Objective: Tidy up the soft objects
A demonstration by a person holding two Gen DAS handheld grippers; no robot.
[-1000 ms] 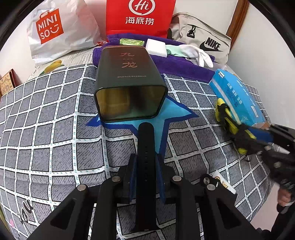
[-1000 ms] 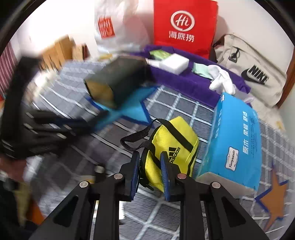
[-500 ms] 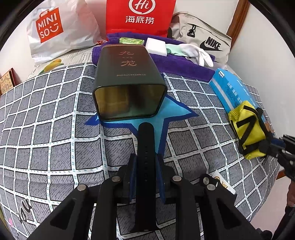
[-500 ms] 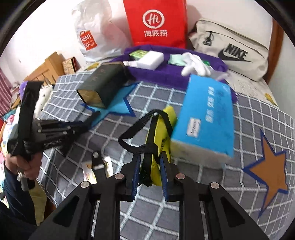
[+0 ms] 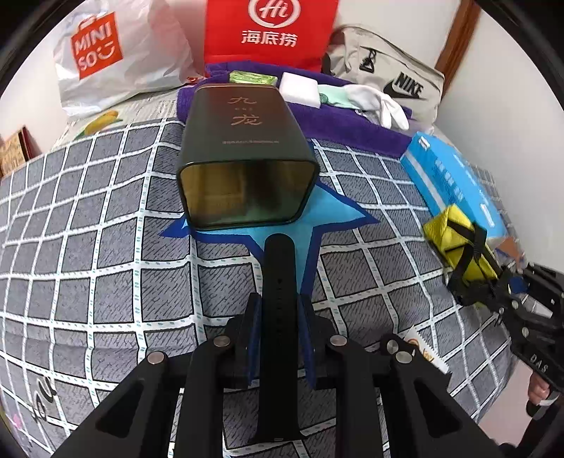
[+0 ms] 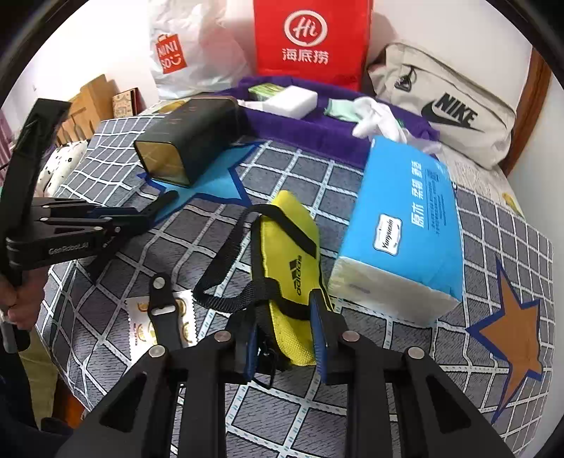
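Note:
My left gripper (image 5: 278,317) is shut on a black watch strap (image 5: 278,278) that points at the open mouth of a dark green tin (image 5: 243,158) lying on its side on the bed. It also shows in the right wrist view (image 6: 148,215). My right gripper (image 6: 285,331) has its jaws spread around the near end of a yellow adidas pouch (image 6: 292,253), which lies on the bedspread beside a blue tissue pack (image 6: 405,225). The pouch also shows in the left wrist view (image 5: 458,243).
A purple towel (image 5: 335,123) at the back holds a white sponge (image 5: 299,88), a green packet (image 5: 252,77) and white gloves (image 5: 377,102). Behind stand a Miniso bag (image 5: 116,53), a red bag (image 5: 271,31) and a Nike bag (image 5: 387,77). Another black strap (image 6: 164,313) lies on a sachet near the bed edge.
My right gripper has set the yellow pouch down on the bed next to the tissue pack and its jaws have opened wider. The left gripper has stayed still with the strap.

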